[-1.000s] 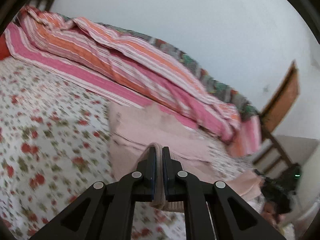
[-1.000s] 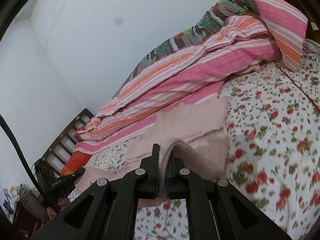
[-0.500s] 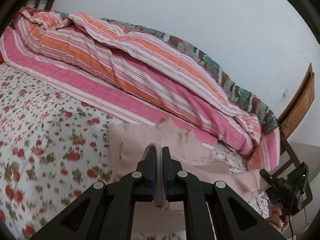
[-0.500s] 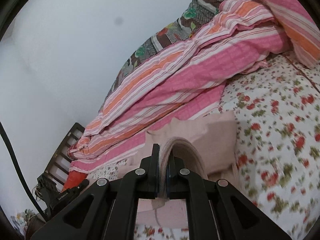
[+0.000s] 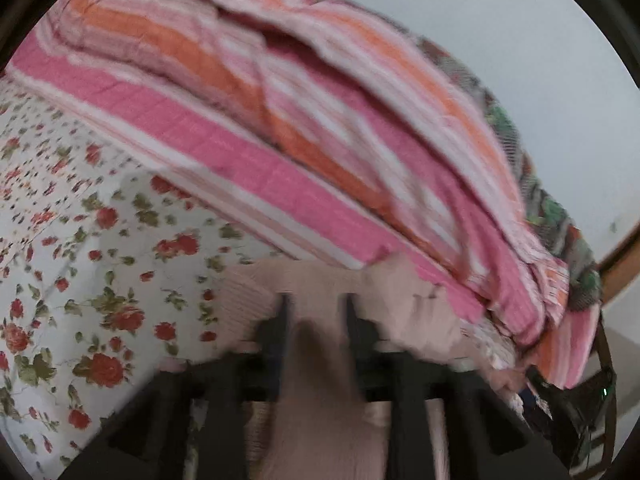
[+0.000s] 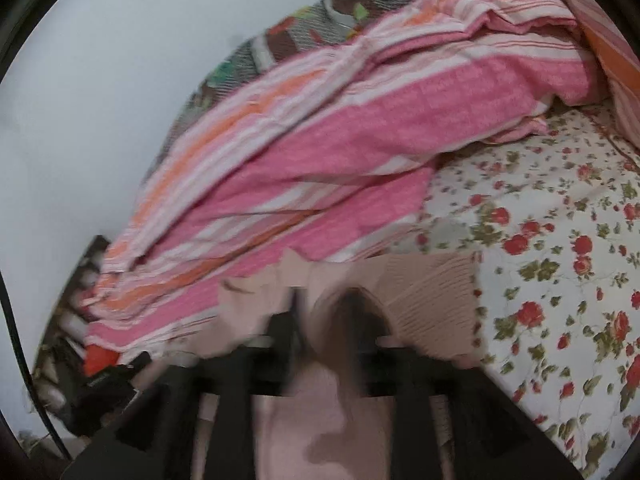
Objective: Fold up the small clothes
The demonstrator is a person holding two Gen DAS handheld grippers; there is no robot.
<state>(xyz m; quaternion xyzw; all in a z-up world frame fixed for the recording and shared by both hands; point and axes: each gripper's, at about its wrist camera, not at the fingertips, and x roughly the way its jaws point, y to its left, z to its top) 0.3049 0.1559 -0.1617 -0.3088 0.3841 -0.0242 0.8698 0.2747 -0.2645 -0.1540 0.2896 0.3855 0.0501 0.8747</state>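
A pale pink ribbed garment [image 5: 416, 312] lies on the floral bedsheet [image 5: 80, 280], near the striped blanket. My left gripper [image 5: 316, 308] has its fingers spread apart, with the pink cloth lying between and below them. The frame is blurred by motion. In the right wrist view the same garment [image 6: 436, 304] lies folded on the sheet [image 6: 560, 260]. My right gripper [image 6: 324, 308] also has its fingers apart, with a fold of cloth bulging loosely between them.
A bunched pink, orange and white striped blanket [image 5: 300, 140] runs along the back of the bed, also in the right wrist view [image 6: 340, 148]. A white wall is behind. The wooden bed end [image 5: 624, 256] is at right. The other gripper shows at the frame edge [image 5: 568, 404].
Both grippers were shut on the pink garment; now both have opened and let it go. The garment has come down closer to the striped blanket.
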